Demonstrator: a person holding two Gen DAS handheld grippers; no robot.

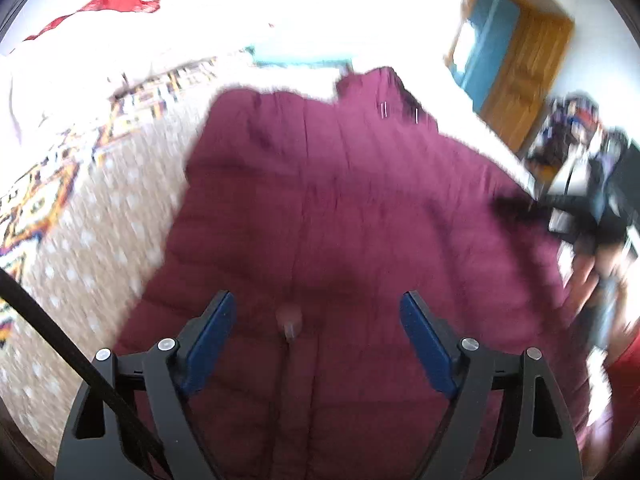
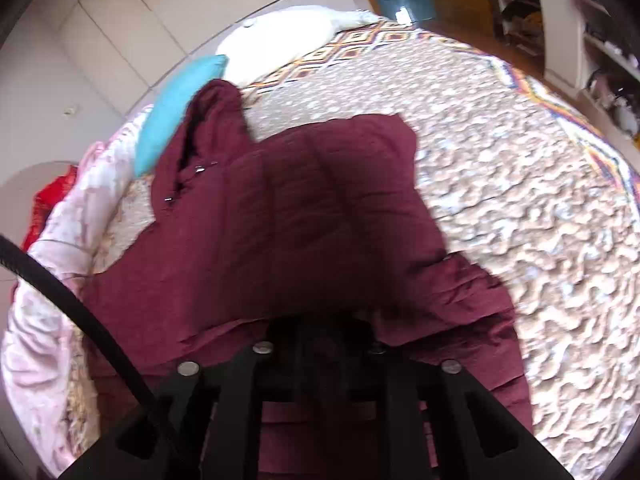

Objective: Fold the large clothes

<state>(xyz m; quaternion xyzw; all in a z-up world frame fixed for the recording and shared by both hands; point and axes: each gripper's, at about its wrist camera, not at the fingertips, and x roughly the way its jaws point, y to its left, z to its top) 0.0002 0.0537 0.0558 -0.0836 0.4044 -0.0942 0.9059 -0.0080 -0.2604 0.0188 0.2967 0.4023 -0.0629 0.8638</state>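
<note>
A large maroon quilted jacket (image 1: 320, 200) lies spread on a bed; its hood (image 1: 384, 88) points to the far end. My left gripper (image 1: 318, 312) is open and empty, its blue pads (image 1: 218, 332) apart just above the jacket near a zipper pull (image 1: 289, 322). In the right wrist view the jacket (image 2: 280, 208) is partly folded over. My right gripper (image 2: 320, 326) is shut on a fold of the jacket's fabric, which drapes over and hides the fingertips. The right gripper also shows in the left wrist view (image 1: 520, 210) at the jacket's right edge.
The bed has a beige dotted bedspread (image 2: 500, 184) with a colourful patterned border. A teal pillow (image 2: 176, 108), a white pillow (image 2: 280, 40) and a pink quilt (image 2: 48, 312) lie at the bed's far and left sides. A wooden door (image 1: 524, 80) and shelves (image 2: 580, 20) stand beyond.
</note>
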